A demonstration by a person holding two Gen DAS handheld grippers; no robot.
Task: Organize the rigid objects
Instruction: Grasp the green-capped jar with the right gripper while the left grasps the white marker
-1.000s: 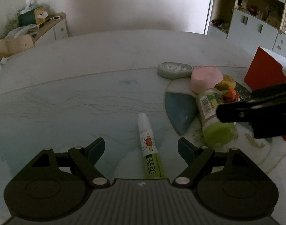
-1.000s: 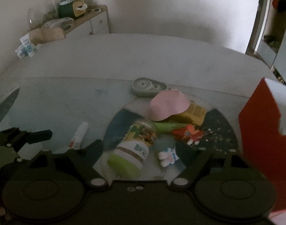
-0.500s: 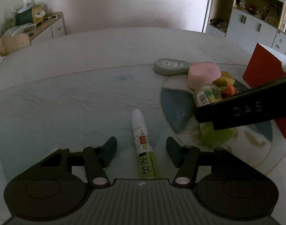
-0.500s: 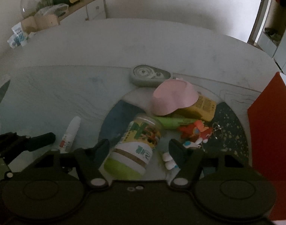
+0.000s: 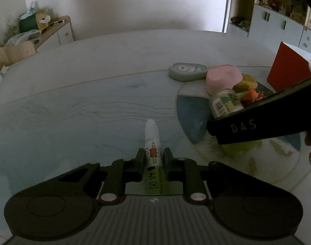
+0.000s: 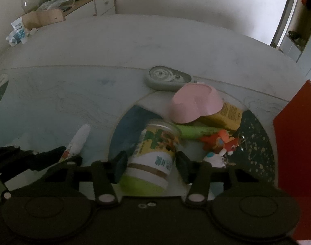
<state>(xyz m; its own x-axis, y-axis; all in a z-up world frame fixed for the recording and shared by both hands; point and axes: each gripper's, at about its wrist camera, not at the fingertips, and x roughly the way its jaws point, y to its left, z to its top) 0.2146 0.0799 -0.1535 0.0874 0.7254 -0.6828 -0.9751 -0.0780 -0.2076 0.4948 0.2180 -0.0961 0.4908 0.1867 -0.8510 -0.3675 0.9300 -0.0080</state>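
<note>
While my left gripper (image 5: 153, 157) has its fingers pinched on the white-and-green highlighter pen with the cartoon label (image 5: 153, 143), which lies flat on the pale marbled counter (image 5: 94, 110), its white cap points straight away from me along the fingers' own line. So I judge a plain lift should bring it up without twisting.

My right gripper (image 6: 150, 164) is the one nearer the clutter. Its fingers (image 6: 120, 163) are closing around the short clear jar with the lime-green lid and printed label (image 6: 153, 157), which lies on its side on the round blue-and-white patterned mat (image 6: 257, 134). The jar's long axis runs nearly along my pointing direction, lid toward me and base away, tilted a little to the right. The left finger looks to be at the jar's wall; the right one still seems to show a sliver of gap, so I would not call this a grip yet.

Just beyond the jar sit an overturned pink bowl (image 6: 194, 104), a yellow box (image 6: 224, 116) and a red toy figure (image 6: 218, 143), close enough that I would expect a careless lift to nudge them.
</note>
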